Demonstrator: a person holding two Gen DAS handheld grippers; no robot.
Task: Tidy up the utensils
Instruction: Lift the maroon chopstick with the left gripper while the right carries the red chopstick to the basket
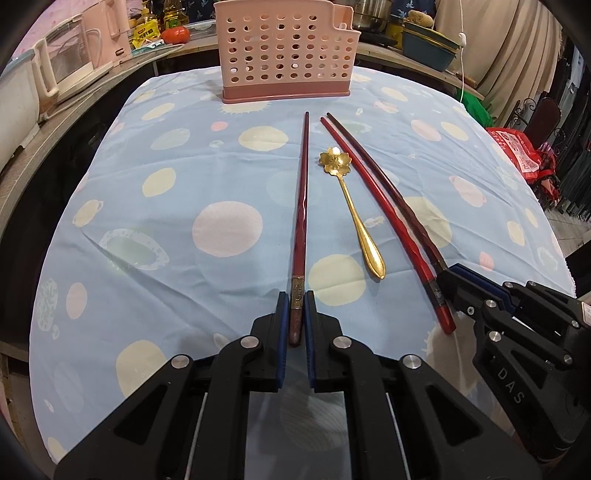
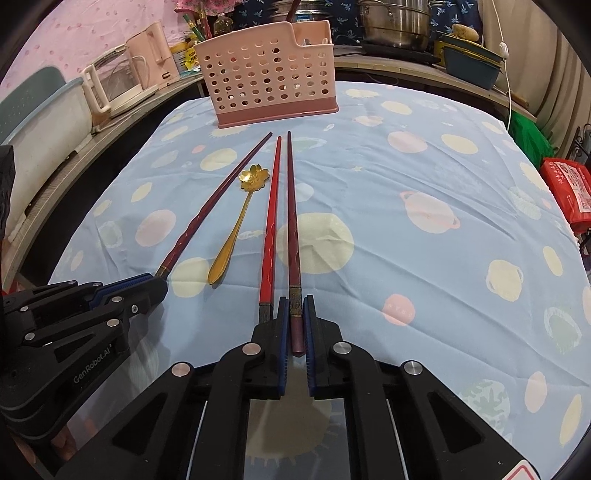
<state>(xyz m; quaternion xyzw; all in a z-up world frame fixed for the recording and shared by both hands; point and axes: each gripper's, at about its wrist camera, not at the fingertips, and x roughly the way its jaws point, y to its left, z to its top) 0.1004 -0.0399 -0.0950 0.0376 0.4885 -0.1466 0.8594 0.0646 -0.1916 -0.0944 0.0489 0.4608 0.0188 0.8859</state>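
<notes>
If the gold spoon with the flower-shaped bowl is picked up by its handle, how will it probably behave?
The gold flower-bowl spoon looks like polished metal, so it is probably stiff and may slip between gripper pads. Its handle is thin and tapers to the end, so a grip there may let it pivot. It seems light for its length.

Home kitchen, lived-in. Surface wears a blue cloth printed with pots and plates. Side counter holds a pink electric kettle and a small glass-door oven. Cooking oil bottles and a tomato sit behind a pink perforated utensil caddy. Steel stockpot on the back counter beside stacked teal basins (something like a potato on top). Curtains and red shopping bags on the right.
</notes>
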